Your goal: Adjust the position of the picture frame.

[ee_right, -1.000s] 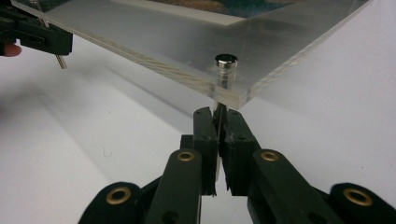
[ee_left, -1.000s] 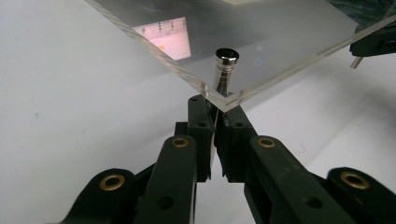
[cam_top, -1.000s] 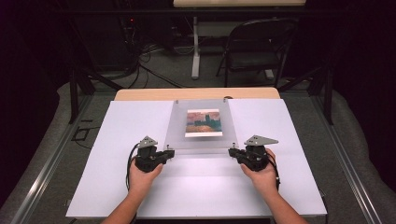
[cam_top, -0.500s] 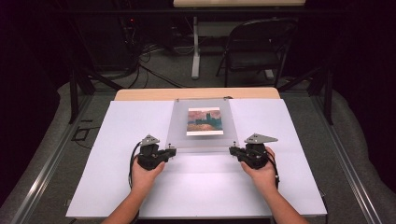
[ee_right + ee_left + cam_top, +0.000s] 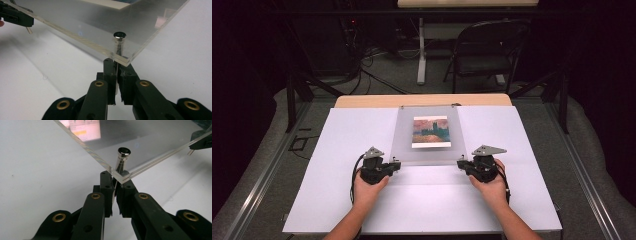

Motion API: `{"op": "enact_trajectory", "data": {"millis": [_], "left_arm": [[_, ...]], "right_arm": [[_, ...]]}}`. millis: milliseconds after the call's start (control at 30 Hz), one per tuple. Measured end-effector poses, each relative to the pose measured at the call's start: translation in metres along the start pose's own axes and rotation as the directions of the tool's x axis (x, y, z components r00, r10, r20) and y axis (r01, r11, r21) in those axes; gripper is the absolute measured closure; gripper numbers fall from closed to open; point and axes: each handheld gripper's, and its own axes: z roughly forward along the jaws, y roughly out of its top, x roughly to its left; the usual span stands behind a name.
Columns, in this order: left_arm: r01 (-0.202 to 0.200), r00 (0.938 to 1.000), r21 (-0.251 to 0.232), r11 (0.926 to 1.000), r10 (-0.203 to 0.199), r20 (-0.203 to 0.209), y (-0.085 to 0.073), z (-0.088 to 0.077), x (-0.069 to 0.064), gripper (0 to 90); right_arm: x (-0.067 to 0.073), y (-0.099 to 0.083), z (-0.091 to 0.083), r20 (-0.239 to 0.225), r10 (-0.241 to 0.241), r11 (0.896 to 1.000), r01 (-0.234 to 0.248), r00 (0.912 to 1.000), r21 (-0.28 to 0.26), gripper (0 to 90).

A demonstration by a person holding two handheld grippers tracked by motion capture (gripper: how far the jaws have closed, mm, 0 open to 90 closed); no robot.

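A clear acrylic plate point(image 5: 404, 147) with a painted picture point(image 5: 430, 132) under it lies at the middle back of the white table sheet point(image 5: 337, 150). My left gripper point(image 5: 398, 163) is shut at the plate's near left corner. In the left gripper view its jaws point(image 5: 115, 180) pinch the foot of a metal peg point(image 5: 123, 157) that runs through that corner. My right gripper point(image 5: 459, 163) is shut at the near right corner, where its jaws point(image 5: 116, 63) clamp the matching peg point(image 5: 119, 37). The plate's near edge stands slightly off the sheet.
The white sheet covers a wooden table point(image 5: 422, 100). A folding chair point(image 5: 487, 55) and a table leg point(image 5: 422, 50) stand on the dark floor beyond, among cables. Metal rails point(image 5: 257, 175) run along both sides of the table.
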Motion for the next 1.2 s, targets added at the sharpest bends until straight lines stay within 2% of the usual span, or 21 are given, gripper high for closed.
{"op": "enact_trajectory", "data": {"millis": [400,567,867,1100,1167,1200], "left_arm": [[-0.006,0.9997,0.038,0.9993,0.007,-0.021,-0.007,0.007,0.0,83.8],[0.007,1.0,0.03,0.9995,-0.007,0.001,-0.009,0.006,0.002,82.7],[0.003,1.0,0.022,0.9997,-0.003,-0.001,-0.009,0.006,0.002,81.4],[-0.013,0.9999,0.02,0.9997,0.013,0.002,-0.009,0.007,-0.003,71.6],[-0.012,0.9999,0.014,0.9998,0.012,0.01,-0.01,0.007,-0.004,65.4],[-0.018,0.9997,0.012,0.9998,0.018,0.015,-0.01,0.007,-0.005,59.2]], "right_arm": [[-0.001,-0.007,0.007,0.006,-0.013,0.999,0.013,0.9999,0.044,85.0],[-0.001,-0.011,0.009,0.01,-0.006,0.999,0.006,0.9999,0.047,85.0],[-0.003,-0.013,0.008,0.002,0.019,0.999,-0.019,0.9998,0.033,83.6],[-0.007,-0.013,0.004,-0.001,0.051,0.999,-0.051,0.9987,0.001,68.4],[-0.008,-0.015,0.003,0.002,0.051,0.999,-0.051,0.9987,-0.006,64.0],[-0.008,-0.015,0.002,0.005,0.048,0.999,-0.047,0.9989,-0.013,58.8]]}}
